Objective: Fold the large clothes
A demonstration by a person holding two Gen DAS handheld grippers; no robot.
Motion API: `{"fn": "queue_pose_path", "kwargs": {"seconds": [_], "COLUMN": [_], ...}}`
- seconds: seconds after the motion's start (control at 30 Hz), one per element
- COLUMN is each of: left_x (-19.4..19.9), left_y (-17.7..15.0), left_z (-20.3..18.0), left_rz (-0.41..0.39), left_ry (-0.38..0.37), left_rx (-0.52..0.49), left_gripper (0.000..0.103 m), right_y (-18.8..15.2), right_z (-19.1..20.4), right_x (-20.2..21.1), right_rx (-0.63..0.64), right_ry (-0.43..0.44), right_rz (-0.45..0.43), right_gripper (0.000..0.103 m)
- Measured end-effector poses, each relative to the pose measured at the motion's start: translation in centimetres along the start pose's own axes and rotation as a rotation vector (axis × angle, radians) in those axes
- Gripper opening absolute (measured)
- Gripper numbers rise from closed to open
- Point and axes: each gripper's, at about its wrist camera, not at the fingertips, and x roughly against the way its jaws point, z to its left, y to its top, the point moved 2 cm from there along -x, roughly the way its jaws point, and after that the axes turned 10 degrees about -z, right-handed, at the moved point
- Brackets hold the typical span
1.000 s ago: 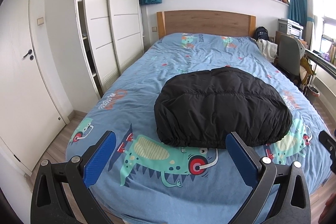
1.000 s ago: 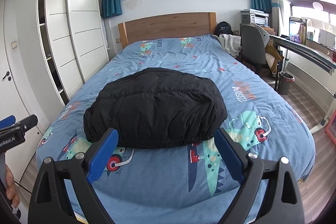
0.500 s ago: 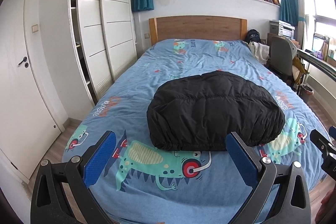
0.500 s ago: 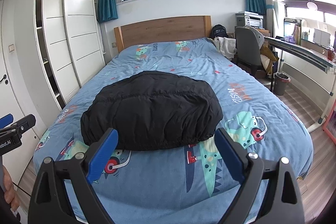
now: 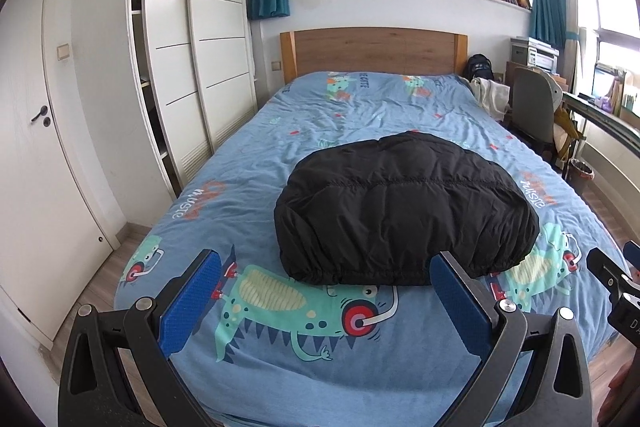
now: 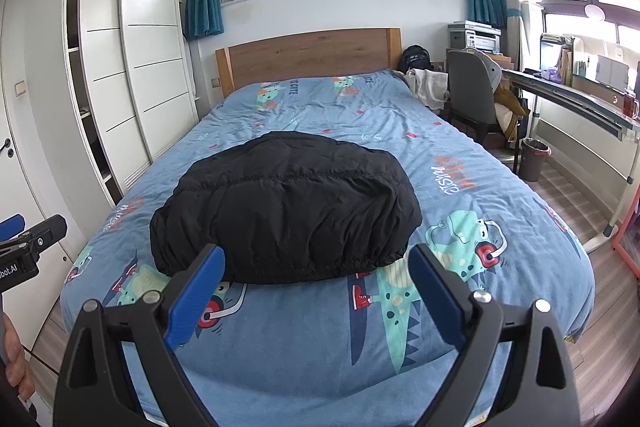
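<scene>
Left wrist view is showing the black puffy quilted jacket [image 5: 404, 215] lying as a compact folded bundle mid-bed on the blue cartoon-print bedspread [image 5: 280, 327]. Left gripper [image 5: 326, 301] and right gripper [image 6: 316, 293] are hovering short of it, fingers spread wide, holding nothing. Folding is looking essentially finished.

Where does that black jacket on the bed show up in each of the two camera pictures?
Left wrist view: the black jacket lies right of centre on the bed, just beyond the right finger of the open left gripper.
Right wrist view: the jacket lies left of centre, beyond the open right gripper.
Shared landmark: the wooden headboard behind it in both.
</scene>
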Motion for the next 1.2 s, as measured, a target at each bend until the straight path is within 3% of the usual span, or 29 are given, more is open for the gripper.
{"fn": "queue_pose_path", "kwargs": {"seconds": [0.5,1.2], "left_x": [-0.2,-0.48], "left_y": [-0.1,-0.71], "left_z": [-0.14,-0.37], "left_rz": [0.002,0.034], "left_ry": [0.02,-0.012], "left_rx": [-0.016,-0.001], "left_gripper": [0.102,0.102], "right_y": [0.01,-0.01], "right_z": [-0.35,-0.63], "right_x": [0.03,0.11], "right_rx": [-0.002,-0.001], "right_ry": [-0.002,-0.001], "right_rz": [-0.006,0.001], "right_gripper": [0.093,0.093]}}
